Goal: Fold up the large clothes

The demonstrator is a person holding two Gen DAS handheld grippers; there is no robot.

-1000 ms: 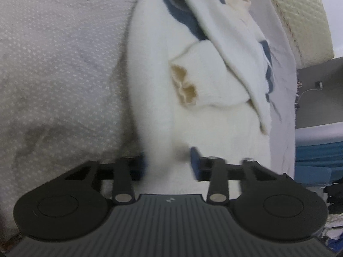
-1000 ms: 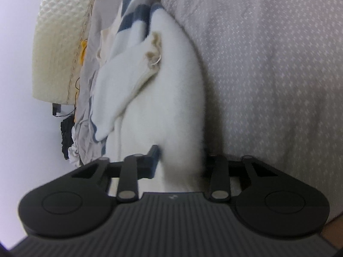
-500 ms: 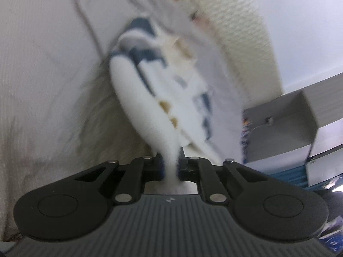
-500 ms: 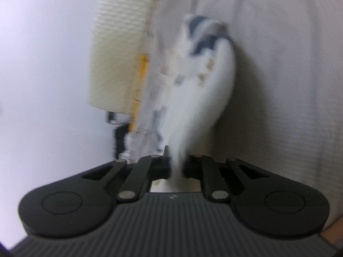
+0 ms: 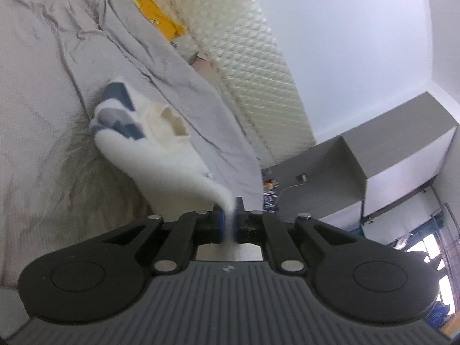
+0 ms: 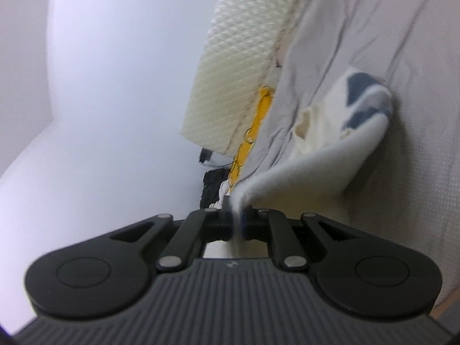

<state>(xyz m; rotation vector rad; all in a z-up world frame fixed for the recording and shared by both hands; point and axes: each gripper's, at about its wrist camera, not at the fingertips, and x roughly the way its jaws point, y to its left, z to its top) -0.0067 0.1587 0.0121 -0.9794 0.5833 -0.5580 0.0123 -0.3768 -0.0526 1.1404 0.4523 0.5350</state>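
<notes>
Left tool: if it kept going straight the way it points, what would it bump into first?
The left tool is already shut on the white sweater, so that comes first. Past the cloth it holds, the line seems to run toward the grey bedsheet, though depth is hard to judge here.

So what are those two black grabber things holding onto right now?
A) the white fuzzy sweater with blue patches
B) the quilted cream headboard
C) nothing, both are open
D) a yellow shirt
A: both the left gripper and the right gripper have their fingers shut on an edge of the white sweater, which stretches from them down to the grey bedsheet.
</notes>
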